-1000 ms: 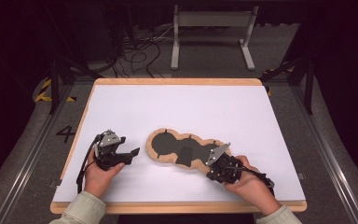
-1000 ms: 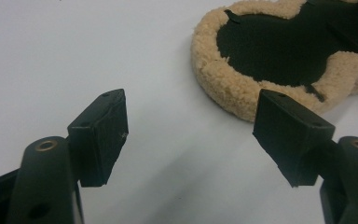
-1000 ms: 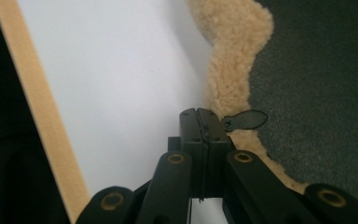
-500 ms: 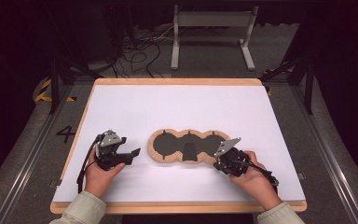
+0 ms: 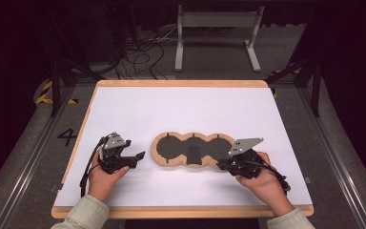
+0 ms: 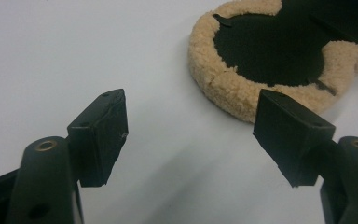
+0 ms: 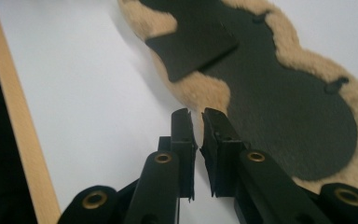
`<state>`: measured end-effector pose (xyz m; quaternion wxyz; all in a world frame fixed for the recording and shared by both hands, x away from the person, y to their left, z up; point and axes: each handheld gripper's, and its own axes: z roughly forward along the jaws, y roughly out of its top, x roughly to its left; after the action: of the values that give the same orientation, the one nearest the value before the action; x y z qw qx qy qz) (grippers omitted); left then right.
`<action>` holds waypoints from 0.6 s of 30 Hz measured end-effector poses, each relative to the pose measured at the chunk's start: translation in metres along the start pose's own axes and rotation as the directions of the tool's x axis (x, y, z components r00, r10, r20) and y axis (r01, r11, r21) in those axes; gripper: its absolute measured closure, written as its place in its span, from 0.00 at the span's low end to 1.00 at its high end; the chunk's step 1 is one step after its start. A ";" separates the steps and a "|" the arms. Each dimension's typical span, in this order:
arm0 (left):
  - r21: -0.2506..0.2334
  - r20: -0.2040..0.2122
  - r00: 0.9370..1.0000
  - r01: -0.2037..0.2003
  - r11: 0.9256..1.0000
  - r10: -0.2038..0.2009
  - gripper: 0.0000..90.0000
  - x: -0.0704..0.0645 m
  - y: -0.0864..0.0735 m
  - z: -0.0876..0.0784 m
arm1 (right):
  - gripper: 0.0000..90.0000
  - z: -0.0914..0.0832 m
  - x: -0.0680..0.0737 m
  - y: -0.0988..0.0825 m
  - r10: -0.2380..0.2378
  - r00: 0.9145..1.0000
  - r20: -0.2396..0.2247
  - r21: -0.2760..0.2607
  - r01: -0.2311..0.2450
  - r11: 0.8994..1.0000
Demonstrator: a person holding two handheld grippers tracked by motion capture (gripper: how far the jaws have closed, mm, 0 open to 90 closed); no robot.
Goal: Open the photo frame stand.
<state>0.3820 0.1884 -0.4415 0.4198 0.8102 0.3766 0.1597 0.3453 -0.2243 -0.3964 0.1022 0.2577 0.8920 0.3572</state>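
- The left gripper [image 5: 140, 156], a black two-jaw tool with a grey three-cornered plate on top, sits in the person's left hand [image 5: 106, 179] near the left edge of the white table top [image 5: 181, 109]. Its jaws stand wide apart with nothing between them, pointing toward the fleece piece and stopping just short of it.
- In the left gripper view, the two black pads [image 6: 100, 135] frame bare white surface, and the rounded left end of the fleece piece [image 6: 242, 88] lies just beyond the far jaw, not touching it.
- The tan fleece-edged, three-lobed flat piece with a dark inner face [image 5: 193, 149] lies flat at the middle of the table's near half, between the two grippers. A small dark flap [image 5: 194, 155] lies on its middle lobe.
- The right gripper [image 5: 221, 164], held in the right hand [image 5: 264, 183], is at the piece's right end. Its jaws have just been opening and now stand only a narrow slit apart.
- In the right gripper view, the tips [image 7: 196, 126] hover above the fleece rim [image 7: 200, 91], and nothing is clamped between them.
- A light wooden border [image 7: 21, 126] runs along the table edge.
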 end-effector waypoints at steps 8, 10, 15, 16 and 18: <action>-0.003 0.004 1.000 -0.009 1.000 0.009 0.30 -0.004 0.000 -0.002 | 0.86 0.004 0.013 0.007 -0.030 0.997 -0.067 -0.106 0.023 0.994; 0.003 0.008 1.000 -0.014 1.000 0.014 0.30 -0.005 0.000 -0.002 | 0.86 0.009 0.014 0.008 -0.024 0.997 -0.072 -0.113 0.016 0.993; -0.002 0.008 1.000 -0.012 1.000 0.012 0.30 -0.005 0.000 -0.002 | 0.89 0.020 0.016 0.005 0.004 0.995 -0.105 -0.121 -0.017 0.993; 0.002 0.011 1.000 -0.010 1.000 0.010 0.30 -0.006 0.000 -0.002 | 0.90 0.022 0.017 0.005 0.006 0.994 -0.111 -0.119 -0.019 0.993; 0.000 0.008 1.000 -0.016 1.000 0.016 0.30 -0.006 -0.001 -0.002 | 0.92 0.025 0.019 0.005 0.004 0.993 -0.115 -0.111 -0.017 0.994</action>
<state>0.3762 0.1851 -0.4403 0.4201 0.8138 0.3683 0.1598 0.3405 -0.1963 -0.4112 0.0634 0.2354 0.8735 0.4214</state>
